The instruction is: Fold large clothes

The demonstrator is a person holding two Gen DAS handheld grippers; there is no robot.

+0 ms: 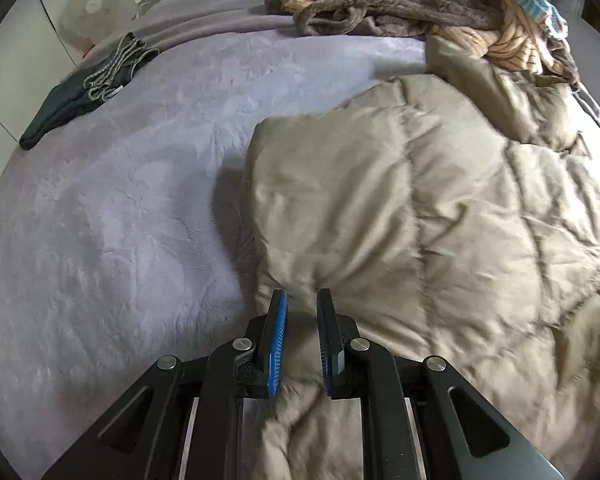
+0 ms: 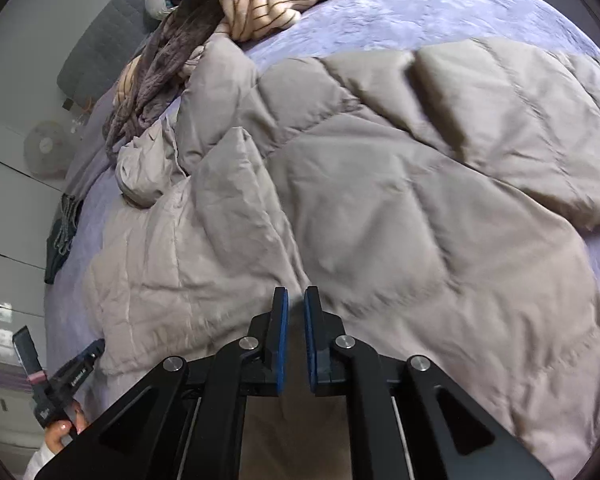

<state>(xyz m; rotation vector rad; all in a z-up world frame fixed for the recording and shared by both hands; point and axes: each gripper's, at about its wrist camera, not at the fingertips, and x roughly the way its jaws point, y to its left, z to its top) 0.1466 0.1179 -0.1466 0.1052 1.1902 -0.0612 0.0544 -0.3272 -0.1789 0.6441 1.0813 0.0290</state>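
Note:
A large beige quilted coat (image 1: pixel 420 208) lies spread and rumpled over the right half of a lavender blanket (image 1: pixel 120 220). My left gripper (image 1: pixel 302 300) is at the coat's near left corner, its blue pads shut on a bunched fold of the fabric. In the right wrist view the same coat (image 2: pixel 380 208) fills the middle. My right gripper (image 2: pixel 296 294) is at its near edge, with the pads close together and a ridge of the cloth pinched between them. A sleeve (image 2: pixel 520 128) lies folded across the far right.
A dark green folded garment (image 1: pixel 88 88) with grey cords lies at the bed's far left edge. A pile of brown and striped clothes (image 1: pixel 420 12) sits at the far side. A fan (image 1: pixel 88 12) stands beyond the bed. A person's hand (image 2: pixel 62 434) shows at the lower left.

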